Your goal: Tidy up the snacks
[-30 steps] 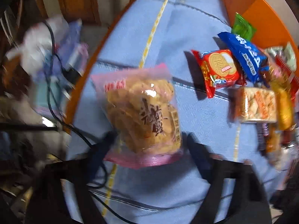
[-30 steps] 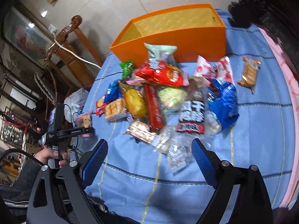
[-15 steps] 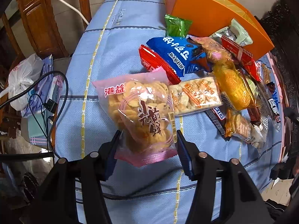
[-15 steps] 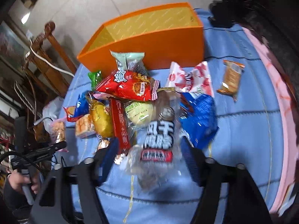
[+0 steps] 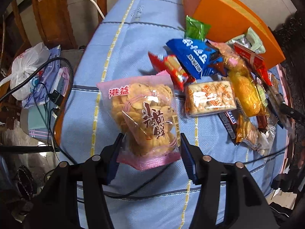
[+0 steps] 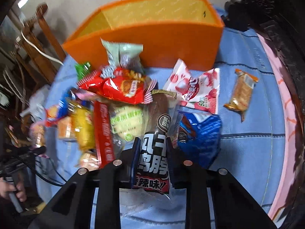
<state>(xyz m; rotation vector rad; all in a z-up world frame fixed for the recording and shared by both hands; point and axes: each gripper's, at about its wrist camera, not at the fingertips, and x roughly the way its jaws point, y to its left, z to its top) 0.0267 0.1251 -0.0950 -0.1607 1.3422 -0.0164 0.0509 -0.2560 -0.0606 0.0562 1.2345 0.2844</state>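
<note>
The right hand-held gripper (image 6: 152,159), wide open a second ago, has clamped the black packet (image 6: 153,164) in the pile. The left hand-held gripper (image 5: 150,150) has closed on the biscuit bag (image 5: 141,114), lifted off the bench (image 5: 122,43).

left gripper (image 5: 150,148): points steeply down, pads pressing a pink cookie bag's sides
right gripper (image 6: 152,158): tilted down, jaws nearly closed, clamping a dark packet

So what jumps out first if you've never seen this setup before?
Probably the big orange box at the far end of the blue tablecloth, with a heap of bright snack packets spilled before it. Then the two grippers: the left gripper holds a pink biscuit bag, the right gripper pinches a black-labelled packet.
</note>
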